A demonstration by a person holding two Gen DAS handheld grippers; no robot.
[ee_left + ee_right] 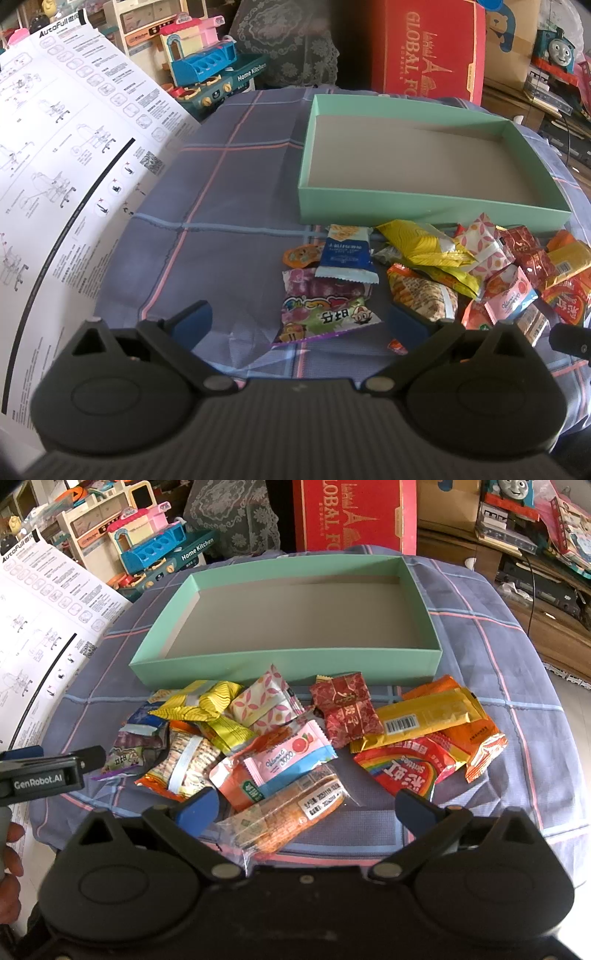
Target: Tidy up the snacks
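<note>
both wide – left hand-held gripper (299, 321) and right hand-held gripper (306, 808) – over snacks (295, 734) beside green box (288, 664).

Bright daylight, soft focus, fisheye-curved edges

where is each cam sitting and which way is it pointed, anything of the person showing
Left wrist: on the left gripper, low over the left table edge, facing the green box; only its own open fingers show.
Right wrist: on the right gripper, facing the snack pile and box; its open fingers, the left gripper and a hand show.
Shared: box, snacks, plaid cloth, instruction sheet.
</note>
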